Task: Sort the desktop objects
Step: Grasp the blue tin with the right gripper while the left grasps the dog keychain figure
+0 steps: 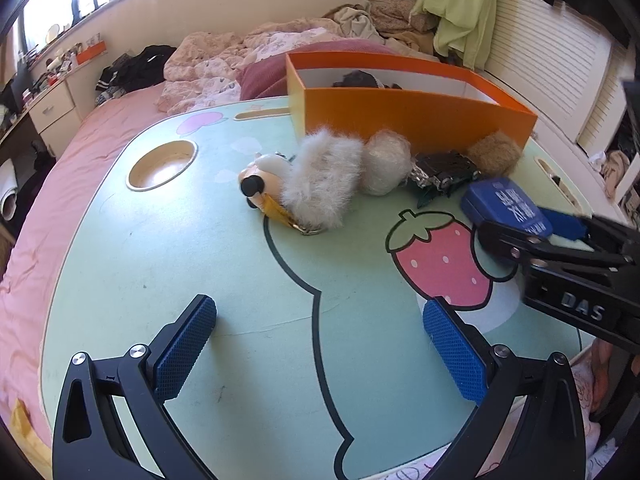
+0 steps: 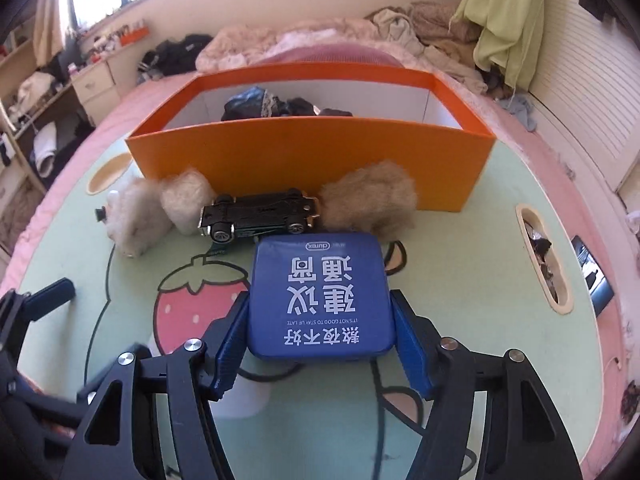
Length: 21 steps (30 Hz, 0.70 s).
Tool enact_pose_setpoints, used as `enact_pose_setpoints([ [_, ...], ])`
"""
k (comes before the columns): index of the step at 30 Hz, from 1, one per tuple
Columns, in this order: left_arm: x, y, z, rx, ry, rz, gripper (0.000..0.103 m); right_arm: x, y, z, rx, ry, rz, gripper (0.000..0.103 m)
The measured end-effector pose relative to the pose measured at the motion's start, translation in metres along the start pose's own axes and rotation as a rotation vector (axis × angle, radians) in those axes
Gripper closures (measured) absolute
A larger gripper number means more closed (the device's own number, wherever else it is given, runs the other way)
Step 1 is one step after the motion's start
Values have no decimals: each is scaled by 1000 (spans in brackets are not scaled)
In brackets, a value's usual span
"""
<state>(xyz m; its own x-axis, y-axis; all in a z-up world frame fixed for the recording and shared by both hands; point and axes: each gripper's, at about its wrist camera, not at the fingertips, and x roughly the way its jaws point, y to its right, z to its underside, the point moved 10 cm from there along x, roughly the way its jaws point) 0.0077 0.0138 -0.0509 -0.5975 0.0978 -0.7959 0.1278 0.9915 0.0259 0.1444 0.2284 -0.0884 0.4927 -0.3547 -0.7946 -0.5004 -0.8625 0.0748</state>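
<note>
My right tool [image 2: 320, 340] is clamped on the blue tin [image 2: 320, 296], one pad on each side edge, gripping it near its closer end so most of the lid sticks out ahead of me. To do this well I should keep the squeeze steady and the tin level, lift it clear of the toy car [image 2: 260, 216] and the tan fluffy ball [image 2: 370, 204] just beyond it, then carry it over the front wall of the orange box [image 2: 308, 152] before letting go. My left tool [image 1: 320, 346] hangs over the tabletop [image 1: 160, 280] with its pads wide apart and nothing between them, well clear of the white fluffy keychain [image 1: 316, 184].
</note>
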Motion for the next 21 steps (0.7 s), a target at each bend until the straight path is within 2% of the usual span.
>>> enact_pose_setpoints([
  [3, -15, -9, -5, -112, 57, 164, 0, -12, 10, -1, 112, 54, -164, 37],
  [5, -24, -22, -12, -195, 101, 220, 0, -20, 24, -5, 195, 98, -216, 37],
  [7, -28, -30, -20, -207, 128, 220, 0, -24, 32, -7, 249, 123, -257, 37],
  [12, -28, -38, -39, -125, 144, 119, 2, -30, 29, -15, 267, 136, -312, 37],
  [14, -26, -42, -47, -121, 143, 123, 13, -29, 27, -17, 261, 130, -312, 37],
  [15, -24, -46, -51, -138, 134, 141, 16, -28, 26, -16, 262, 128, -314, 37],
  [18, -10, -61, -67, -264, 76, 223, 24, -26, 28, -17, 270, 124, -324, 37],
  [21, 12, -70, -77, -292, 10, 204, 38, -24, 30, -14, 273, 117, -328, 37],
])
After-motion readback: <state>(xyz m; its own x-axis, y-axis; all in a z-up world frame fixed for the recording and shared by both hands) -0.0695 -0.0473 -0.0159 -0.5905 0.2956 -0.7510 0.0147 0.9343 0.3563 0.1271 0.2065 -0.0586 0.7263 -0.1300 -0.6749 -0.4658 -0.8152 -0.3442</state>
